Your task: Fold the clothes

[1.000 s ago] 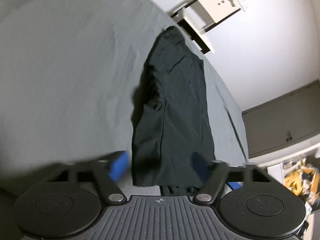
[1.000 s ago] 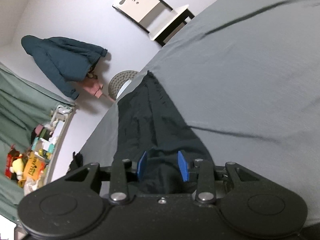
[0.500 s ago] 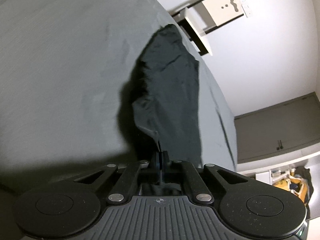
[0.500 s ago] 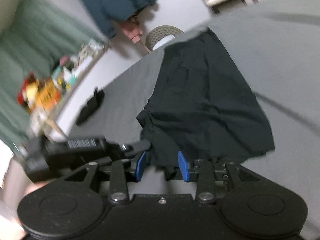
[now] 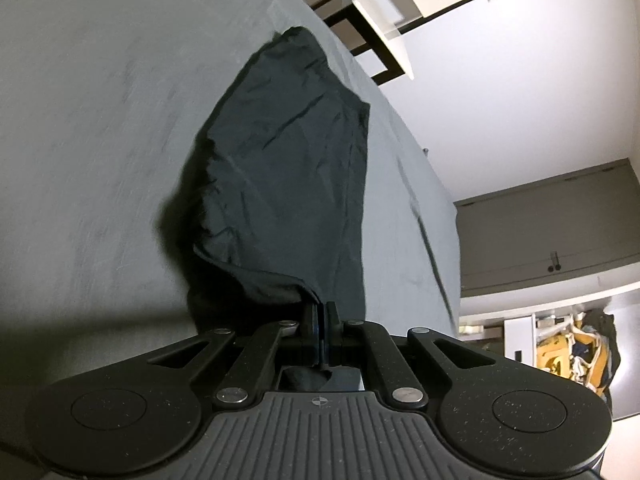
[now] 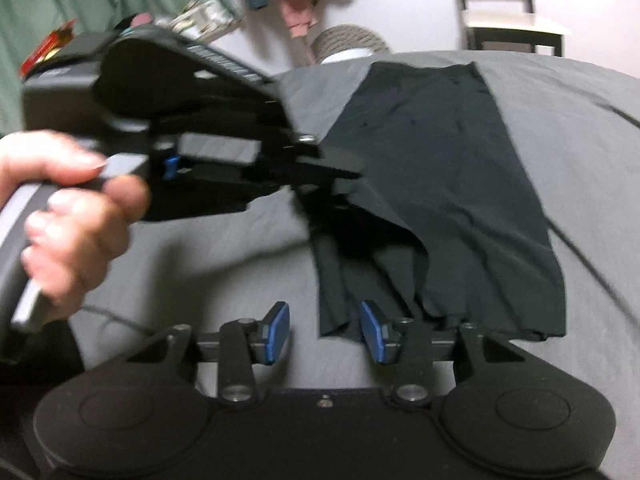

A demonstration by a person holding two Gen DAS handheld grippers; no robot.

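While my left gripper (image 5: 320, 322) is pinched tight on a corner of the dark garment (image 5: 288, 168), lifting that edge clear of the grey bed cover (image 5: 100, 100), my right gripper (image 6: 325, 330) hangs with its blue pads (image 6: 276, 330) apart and nothing between them. Just ahead of the right gripper, and slightly to its right, lies the near hem of the garment, a loose flap almost touching the right-hand pad. Farther ahead the cloth stretches flat across the bed toward a chair (image 6: 512, 24) by the wall.

I judge this to be the opening of a fold: one corner is gripped, the second is not yet taken. The next move calls for easing the right gripper forward and a little rightward until the hem sits between its pads, then closing, so both corners can travel together.

In the right view, the person's hand (image 6: 68, 220) wraps the left gripper's handle, ahead and to the left, held roughly level, its fingers pointing toward the cloth.
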